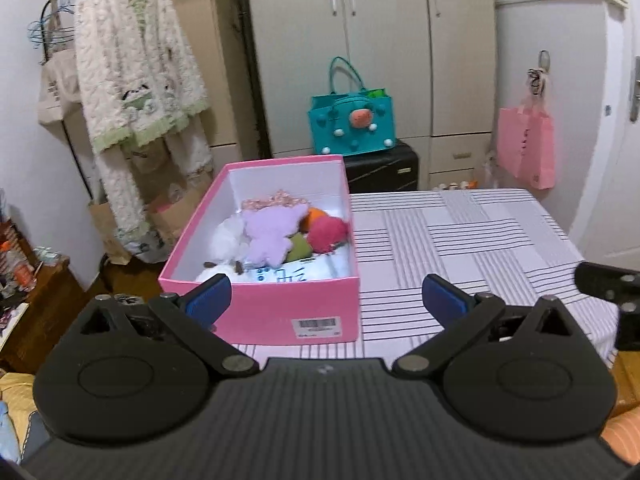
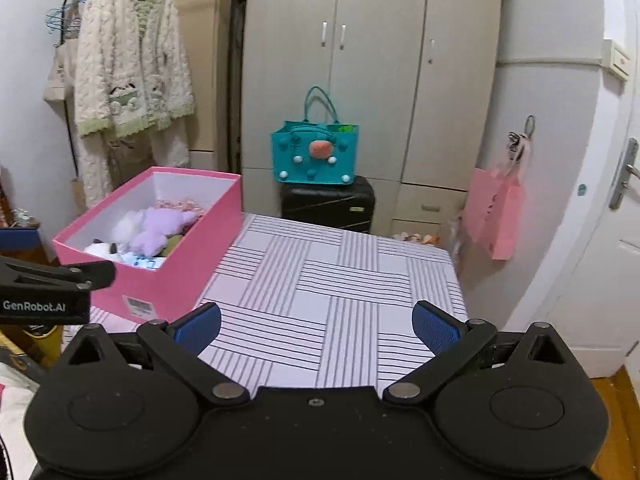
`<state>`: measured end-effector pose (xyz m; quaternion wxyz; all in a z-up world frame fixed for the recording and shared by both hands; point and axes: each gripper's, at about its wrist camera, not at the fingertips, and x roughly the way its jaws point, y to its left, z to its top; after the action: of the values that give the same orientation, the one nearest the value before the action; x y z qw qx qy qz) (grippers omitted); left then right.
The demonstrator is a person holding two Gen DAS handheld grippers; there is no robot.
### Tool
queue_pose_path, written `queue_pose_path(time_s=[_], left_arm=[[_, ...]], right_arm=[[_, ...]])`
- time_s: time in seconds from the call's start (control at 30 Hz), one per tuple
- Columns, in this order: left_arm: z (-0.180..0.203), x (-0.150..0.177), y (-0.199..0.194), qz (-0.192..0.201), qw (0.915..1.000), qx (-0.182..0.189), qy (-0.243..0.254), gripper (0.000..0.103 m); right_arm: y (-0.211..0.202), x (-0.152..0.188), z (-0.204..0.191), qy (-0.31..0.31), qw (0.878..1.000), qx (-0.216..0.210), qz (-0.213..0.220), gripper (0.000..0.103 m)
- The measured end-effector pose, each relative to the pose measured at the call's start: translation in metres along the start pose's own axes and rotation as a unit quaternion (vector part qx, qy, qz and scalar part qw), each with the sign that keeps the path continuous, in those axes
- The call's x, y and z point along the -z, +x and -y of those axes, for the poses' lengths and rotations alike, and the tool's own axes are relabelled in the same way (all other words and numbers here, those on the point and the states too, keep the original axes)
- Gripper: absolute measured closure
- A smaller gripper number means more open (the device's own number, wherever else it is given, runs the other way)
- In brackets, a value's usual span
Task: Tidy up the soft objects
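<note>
A pink box (image 1: pixel 256 312) sits on the left of a table under a striped cloth (image 1: pixel 460 240). Inside it lie several soft toys: a lilac plush (image 1: pixel 269 234), a white one (image 1: pixel 226 238), a magenta ball (image 1: pixel 326 234), an orange piece (image 1: pixel 316 214) and a green one (image 1: pixel 298 249). My left gripper (image 1: pixel 326 298) is open in front of the box's near wall, holding nothing. My right gripper (image 2: pixel 316 326) is open over the bare cloth (image 2: pixel 340 280), to the right of the pink box (image 2: pixel 188 264). The lilac plush (image 2: pixel 158 228) shows there too.
A teal bag (image 1: pixel 352 122) stands on a black suitcase (image 1: pixel 382 170) behind the table, before a wardrobe (image 1: pixel 360 40). A fluffy white robe (image 1: pixel 136 80) hangs on a rack at left. A pink bag (image 1: pixel 526 144) hangs by the door. The left gripper's body (image 2: pixel 44 284) shows at the left edge.
</note>
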<state>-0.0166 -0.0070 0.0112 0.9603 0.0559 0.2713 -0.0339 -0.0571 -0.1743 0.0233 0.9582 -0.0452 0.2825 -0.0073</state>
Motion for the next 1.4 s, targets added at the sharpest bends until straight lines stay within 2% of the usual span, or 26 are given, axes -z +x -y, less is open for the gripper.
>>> queue_pose_path(time_s=[0.2,0.37,0.57,0.77,1.4], left_arm=[[-0.001,0.001,0.008,-0.008,0.9999,-0.011,-0.001,0.0],[-0.003,0.004,0.008,-0.017,0.9998,0.002,-0.005,0.0],[-0.001,0.003,0.008,-0.024,0.9997,-0.003,-0.003,0.0],[-0.003,0.0,0.005,-0.018,0.9997,-0.017,-0.007,0.0],[0.002,0.006,0.012,-0.006,0.9999,-0.014,-0.005,0.0]], right_arm=[[0.0,0.004,0.003,0.018,1.0,0.0,0.001,0.0],[0.003,0.008,0.003,0.016,1.0,0.012,-0.005,0.0],[0.001,0.009,0.0,0.012,1.0,0.023,-0.003,0.0],[-0.004,0.003,-0.002,0.008,1.0,0.009,0.004,0.0],[0.005,0.011,0.009,0.026,0.999,0.032,0.002,0.0]])
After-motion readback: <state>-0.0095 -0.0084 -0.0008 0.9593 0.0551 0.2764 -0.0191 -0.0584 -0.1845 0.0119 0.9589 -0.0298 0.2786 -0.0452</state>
